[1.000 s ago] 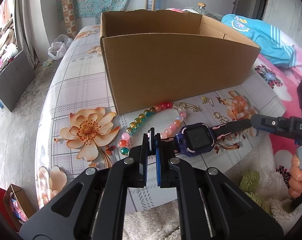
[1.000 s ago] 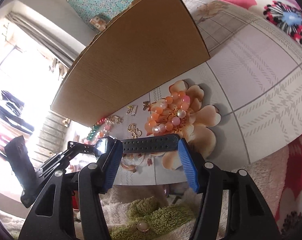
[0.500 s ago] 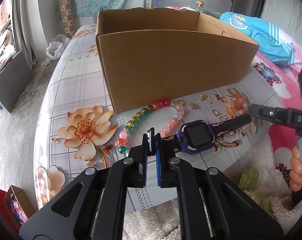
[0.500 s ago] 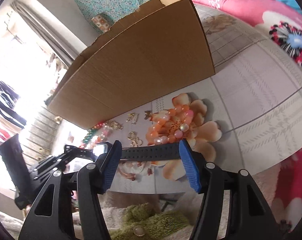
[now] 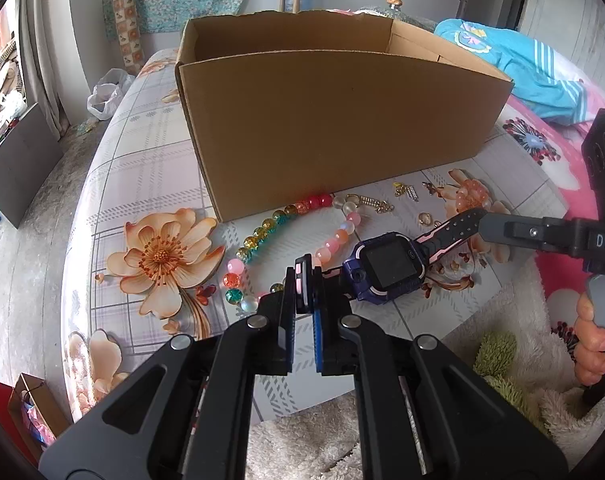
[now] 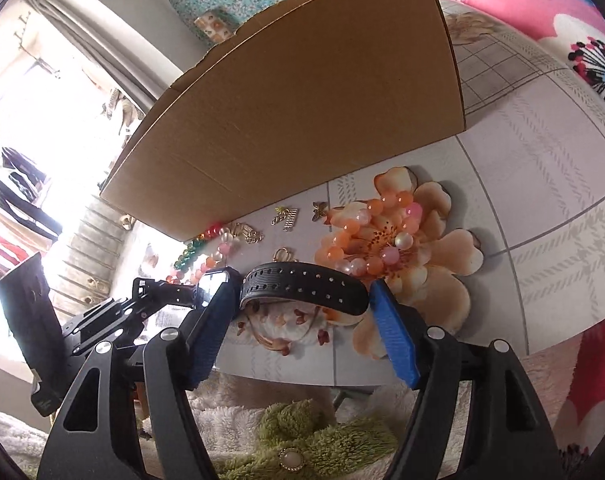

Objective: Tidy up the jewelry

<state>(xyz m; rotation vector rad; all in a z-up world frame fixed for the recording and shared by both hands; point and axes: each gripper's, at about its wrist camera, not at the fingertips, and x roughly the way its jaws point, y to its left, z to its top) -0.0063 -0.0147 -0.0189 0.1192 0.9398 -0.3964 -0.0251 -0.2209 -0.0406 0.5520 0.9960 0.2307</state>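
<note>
Right now the watch [image 5: 386, 270] is the piece in hand. The left gripper [image 5: 304, 280] is clenched on one strap end, holding the watch just off the flowered sheet [image 5: 142, 176]. The right gripper [image 6: 302, 300] has the other strap [image 6: 302, 286] lying between its blue pads [image 6: 394, 340], but its jaws are opening and the pads no longer seem to press on it, so I judge the right side is letting go and the left alone carries the watch.

The next move probably calls for lifting the watch toward 12 o'clock, high enough to clear the near wall of the box [image 5: 334, 120], then releasing it inside. The free strap may swing and catch the rim.

What shows of the box's inside looks bare; its floor is hidden. Other pieces lie outside it: a bead string [image 5: 278, 224] at 11 o'clock of the watch, an orange bracelet [image 6: 378, 236] and small gold charms [image 6: 286, 216] along the box's foot.
</note>
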